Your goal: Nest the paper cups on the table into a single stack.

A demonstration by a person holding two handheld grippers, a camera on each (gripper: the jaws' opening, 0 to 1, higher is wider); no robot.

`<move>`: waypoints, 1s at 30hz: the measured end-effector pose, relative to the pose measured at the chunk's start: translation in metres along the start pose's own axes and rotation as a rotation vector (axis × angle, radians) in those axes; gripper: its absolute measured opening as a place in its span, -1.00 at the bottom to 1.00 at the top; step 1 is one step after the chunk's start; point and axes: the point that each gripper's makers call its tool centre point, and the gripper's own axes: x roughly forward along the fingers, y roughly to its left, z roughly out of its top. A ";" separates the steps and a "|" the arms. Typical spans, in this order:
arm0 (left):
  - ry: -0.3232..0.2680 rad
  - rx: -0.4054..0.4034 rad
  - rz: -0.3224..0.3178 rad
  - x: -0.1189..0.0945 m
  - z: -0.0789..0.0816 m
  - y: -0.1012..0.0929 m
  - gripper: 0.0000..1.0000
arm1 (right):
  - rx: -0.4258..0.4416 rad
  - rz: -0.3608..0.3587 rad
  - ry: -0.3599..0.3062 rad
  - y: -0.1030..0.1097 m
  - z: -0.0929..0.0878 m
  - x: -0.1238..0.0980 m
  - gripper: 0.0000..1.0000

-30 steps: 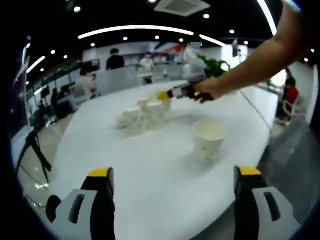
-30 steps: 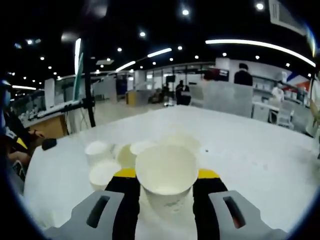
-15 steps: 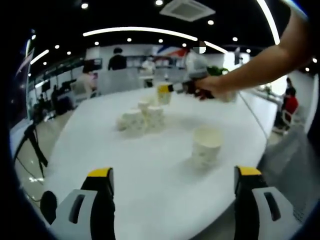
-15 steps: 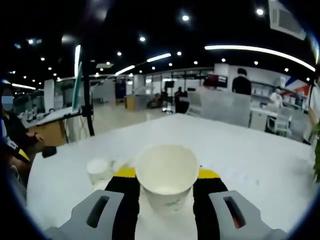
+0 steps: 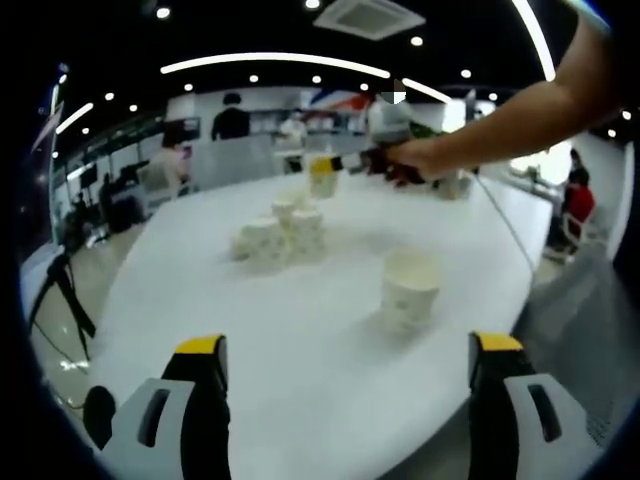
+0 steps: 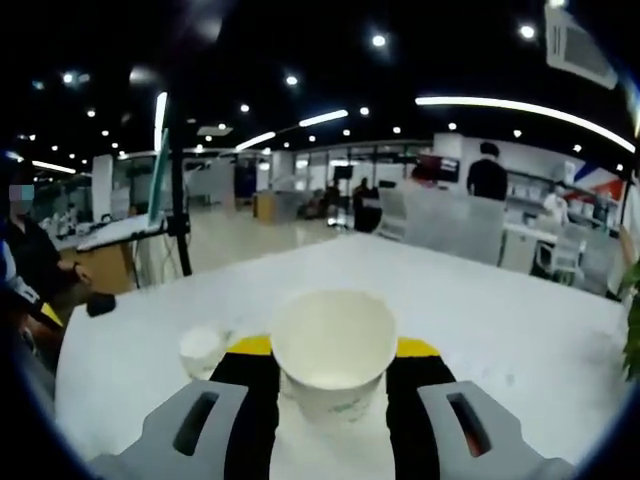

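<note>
One paper cup [image 6: 333, 345] was gripped upright in the right tongs [image 6: 333, 375] above the white counter [image 5: 300, 330], while the left tongs [image 5: 345, 360], wide apart and unladen, were held near its edge, a lone cup stack [image 5: 408, 290] and a cluster of cups [image 5: 280, 232] separated by bare surface.

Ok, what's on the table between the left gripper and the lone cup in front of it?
Nothing: in the left gripper view, bare white table runs from the left gripper to the lone cup.
</note>
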 end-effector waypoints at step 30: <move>-0.003 0.031 -0.004 -0.001 0.000 -0.001 0.99 | -0.022 0.066 -0.022 0.047 0.025 -0.034 -0.23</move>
